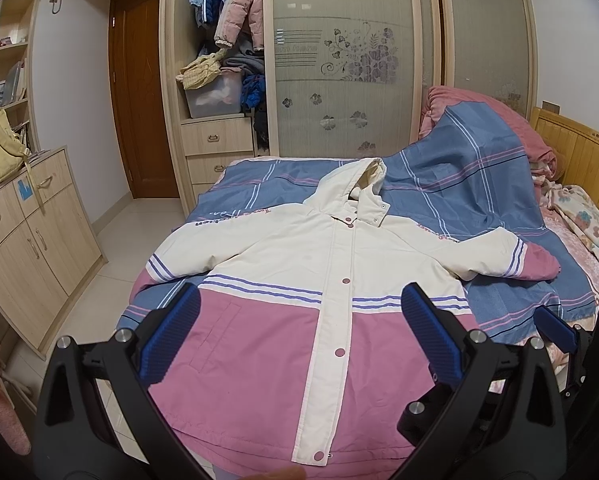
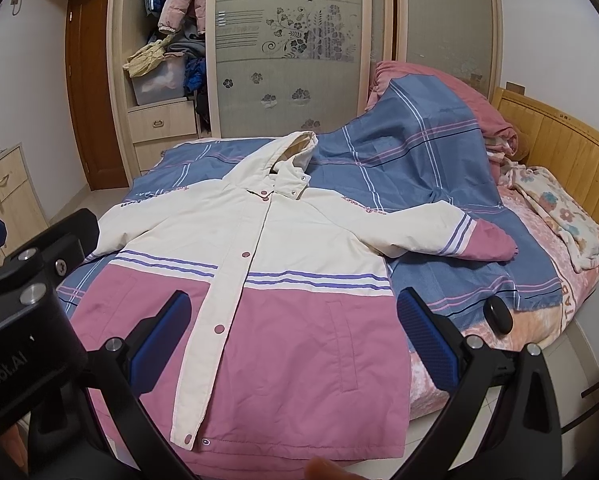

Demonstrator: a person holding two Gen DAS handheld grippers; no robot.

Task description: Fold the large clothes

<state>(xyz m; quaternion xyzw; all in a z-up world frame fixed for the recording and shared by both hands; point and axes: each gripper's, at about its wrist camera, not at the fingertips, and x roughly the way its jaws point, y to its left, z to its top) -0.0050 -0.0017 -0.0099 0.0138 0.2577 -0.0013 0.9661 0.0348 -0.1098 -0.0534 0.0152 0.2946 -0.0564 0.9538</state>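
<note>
On the blue plaid bedspread (image 1: 439, 168), cream-and-pink hooded padded jacket (image 1: 299, 300) lies flat at 12 o'clock, hood away, hem nearest; left gripper (image 1: 299, 336) and right gripper (image 2: 295, 340) hover spread, empty, each nearer its own sleeve.

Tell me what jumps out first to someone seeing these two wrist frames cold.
The cream-and-pink hooded jacket dominates, spread flat and front-up on the blue plaid sheet of the bed, sleeves out to both sides, hood toward the wardrobe. In the foreground, the left gripper and right gripper hover open over the pink lower half, holding nothing. Behind, the open wardrobe is stuffed with hanging and piled clothes.
</note>
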